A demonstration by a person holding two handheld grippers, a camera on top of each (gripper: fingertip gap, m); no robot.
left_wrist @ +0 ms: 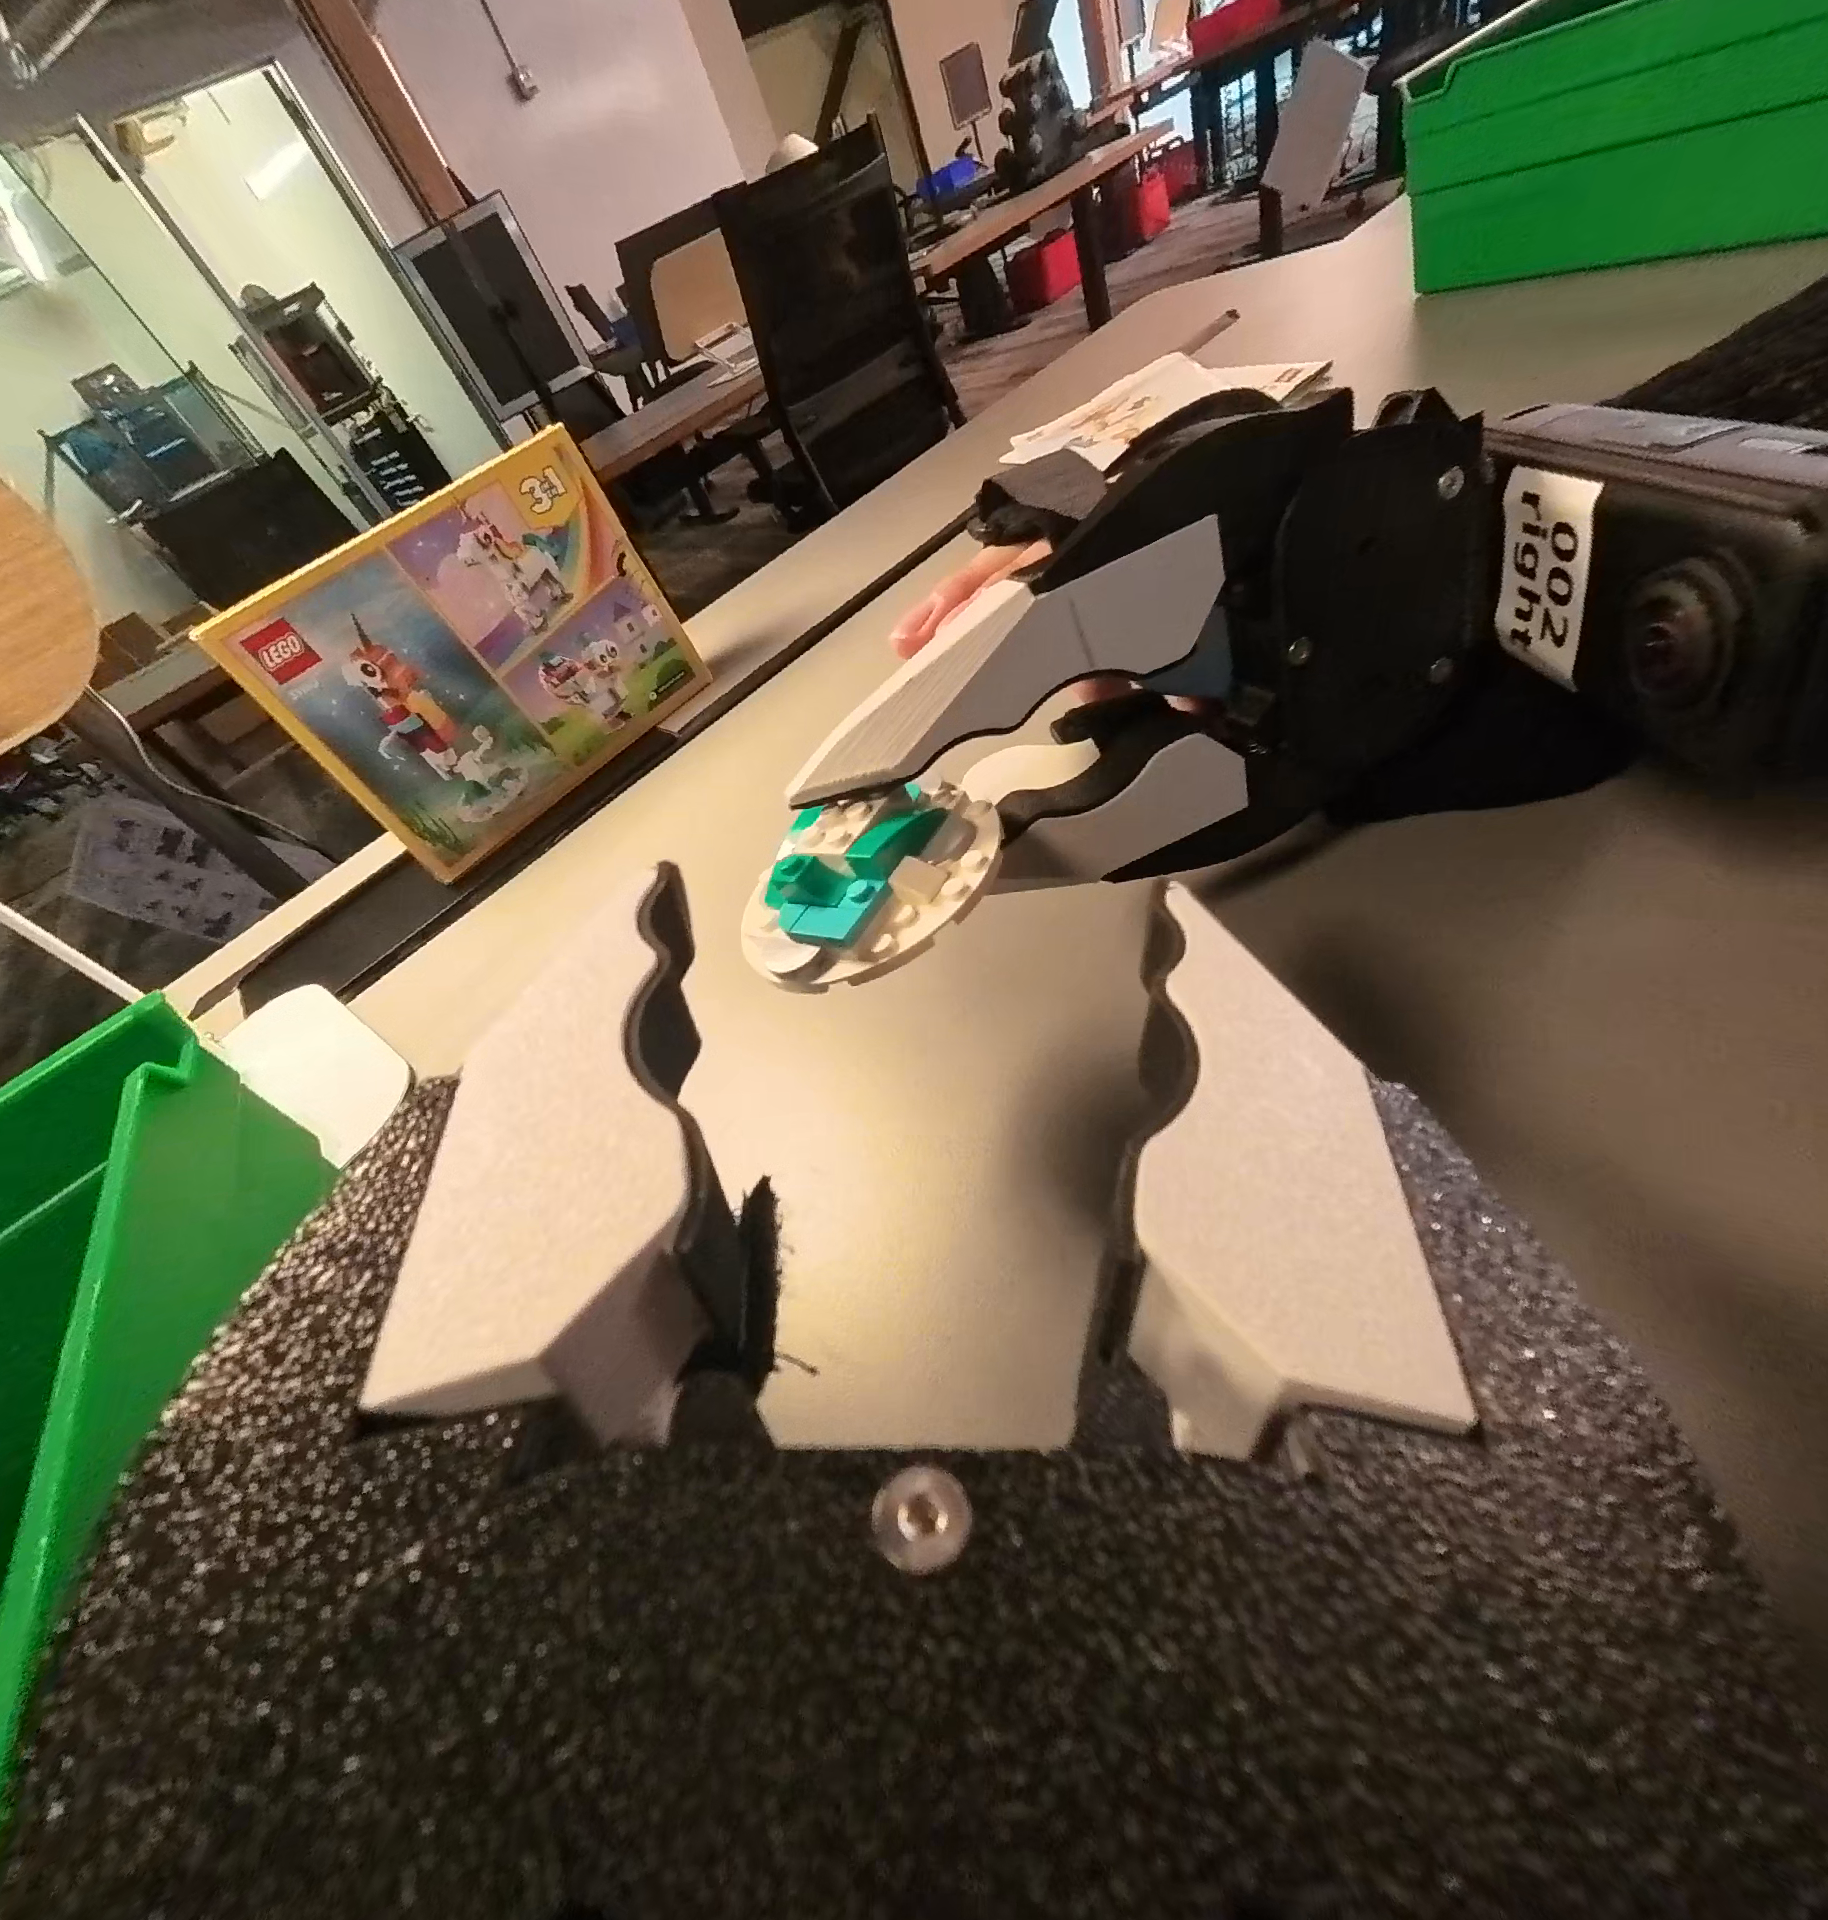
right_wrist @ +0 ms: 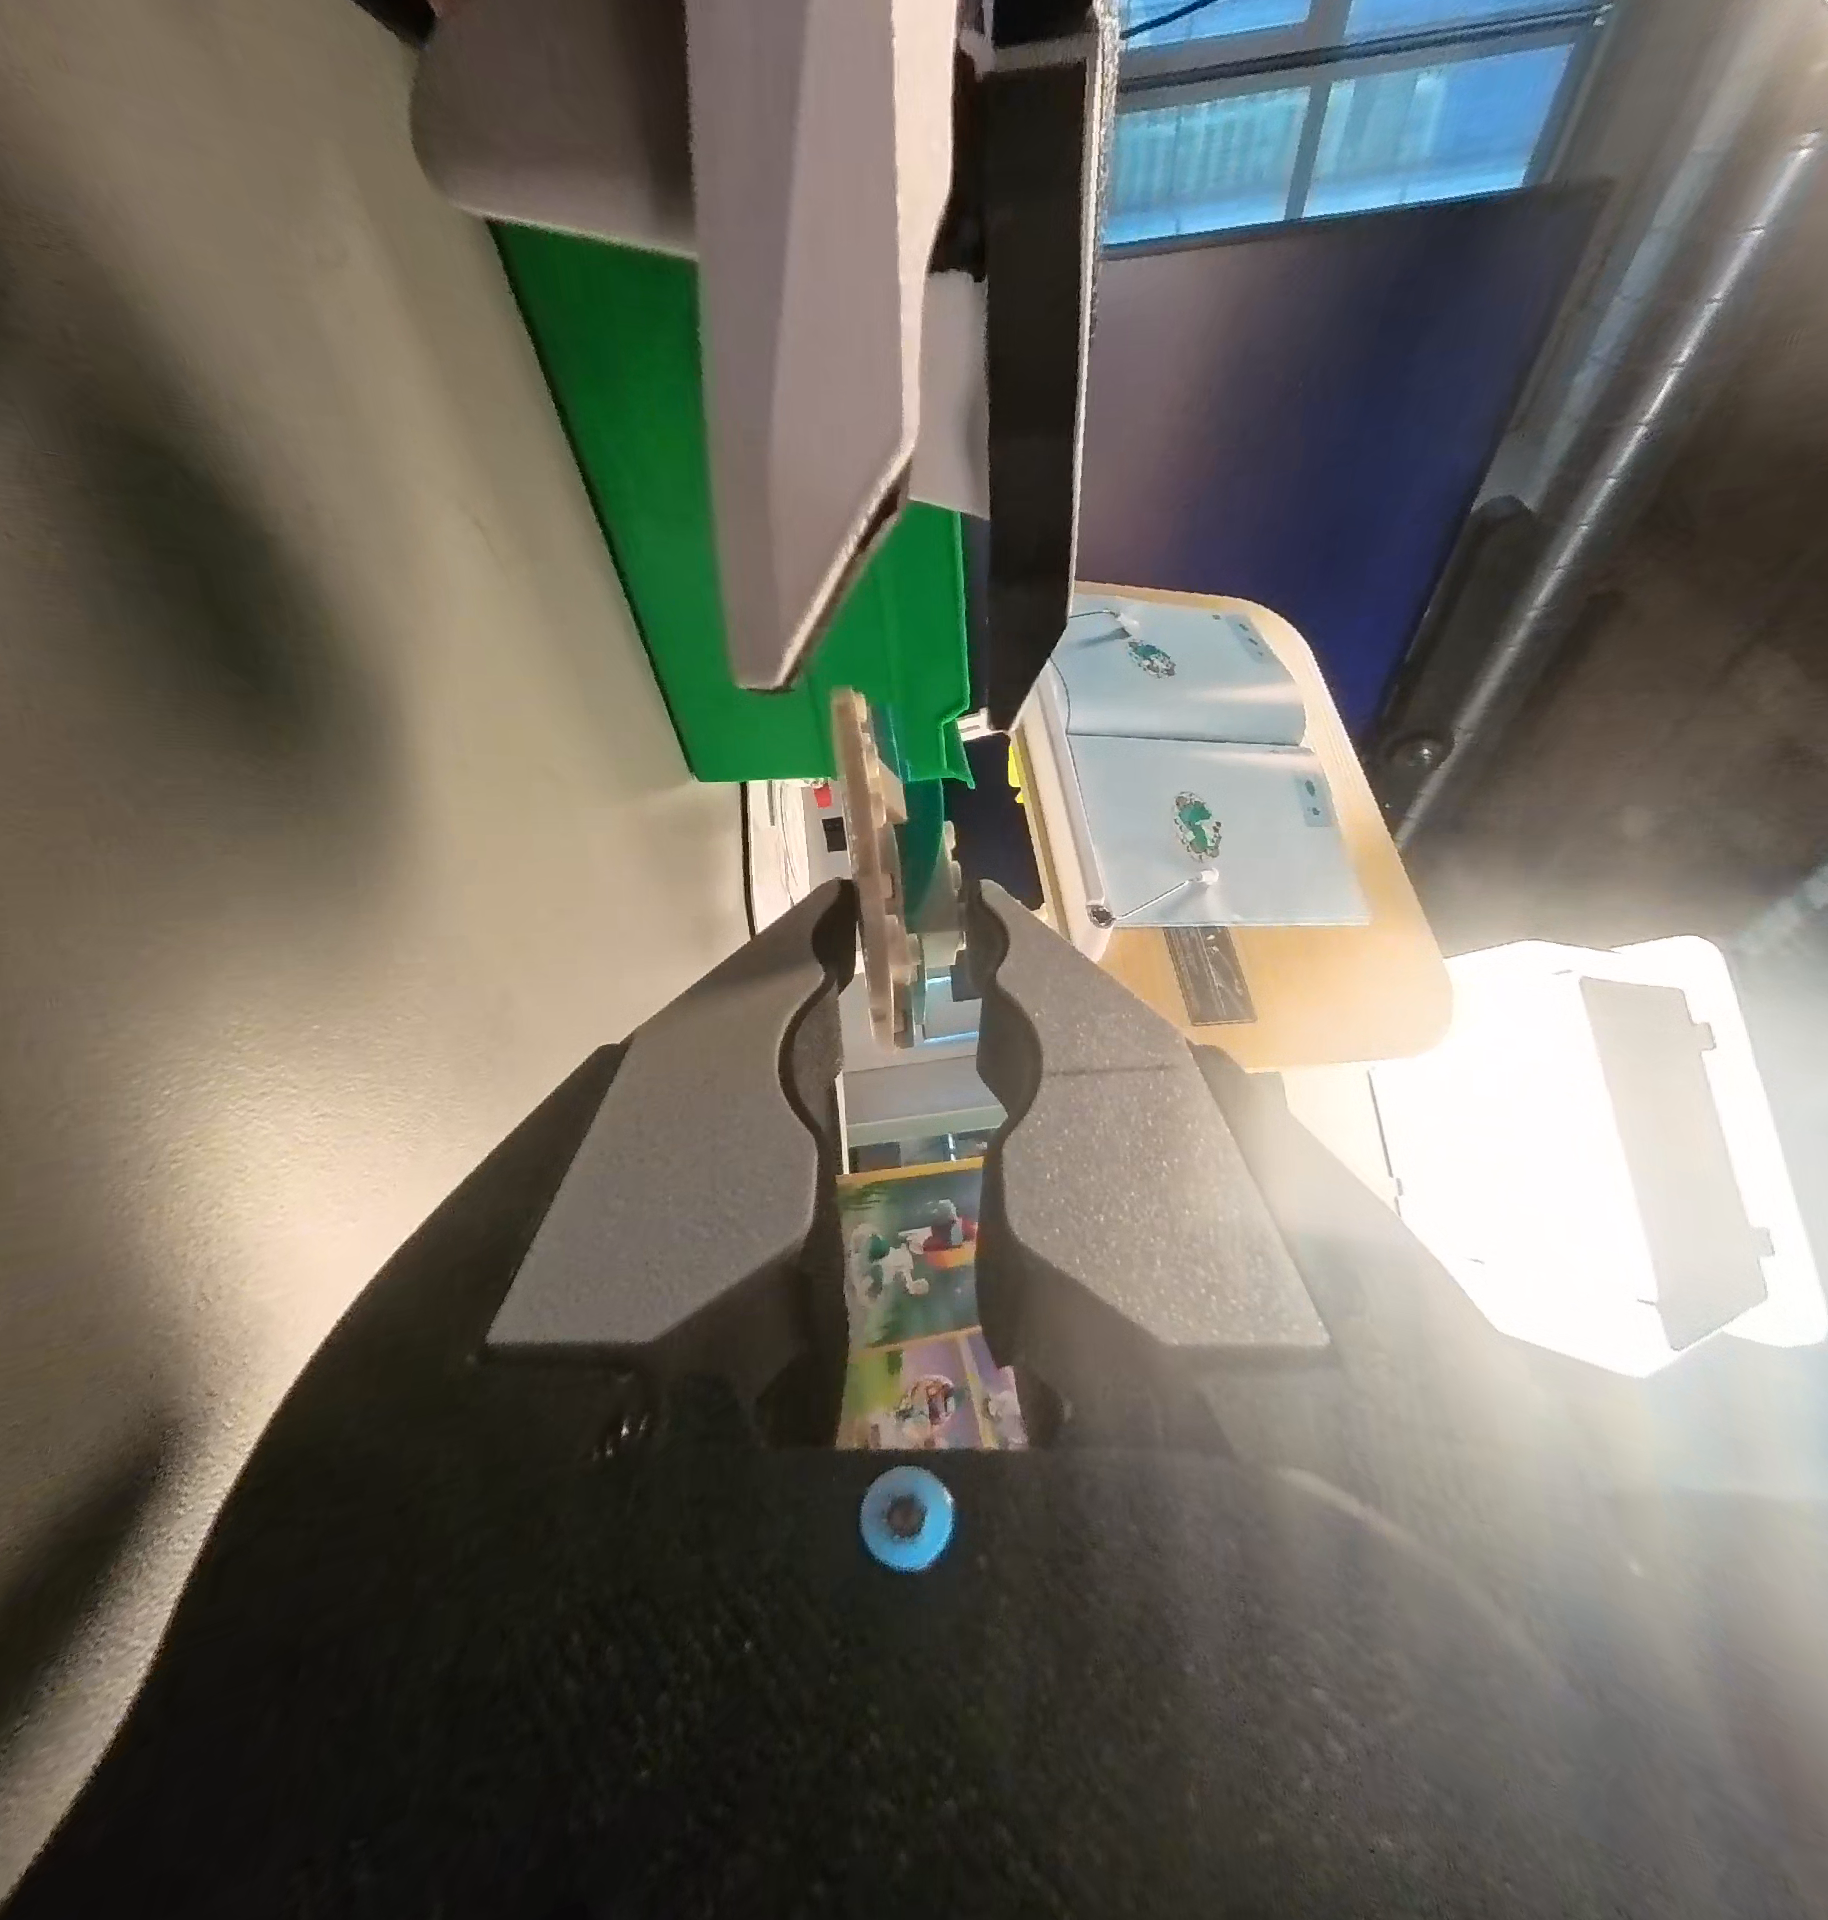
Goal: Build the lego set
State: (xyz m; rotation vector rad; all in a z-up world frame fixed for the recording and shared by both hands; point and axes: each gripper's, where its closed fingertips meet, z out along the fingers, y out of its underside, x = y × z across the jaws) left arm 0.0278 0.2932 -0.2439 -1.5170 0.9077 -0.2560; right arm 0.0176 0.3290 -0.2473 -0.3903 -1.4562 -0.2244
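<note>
A round white Lego plate (left_wrist: 868, 904) carries several teal and white pieces on top. My right gripper (left_wrist: 889, 805) comes in from the right, shut on the plate's edge, and holds it tilted above the grey table (left_wrist: 993, 468). In the right wrist view the plate (right_wrist: 879, 883) is edge-on between my right gripper's (right_wrist: 910, 904) black fingers. My left gripper (left_wrist: 920, 894) is open and empty. Its grey fingertips stand on either side of the plate's near edge, apart from it. It also hangs down at the top of the right wrist view (right_wrist: 884, 696).
A yellow Lego box (left_wrist: 453, 665) stands at the table's far left edge. Green bins sit at near left (left_wrist: 89, 1247) and far right (left_wrist: 1637, 135). Loose instruction sheets (left_wrist: 1149, 416) lie beyond the right gripper. An open booklet (right_wrist: 1201, 790) rests on a wooden stand. The left gripper's tips are roughly 4 centimetres from the right gripper's.
</note>
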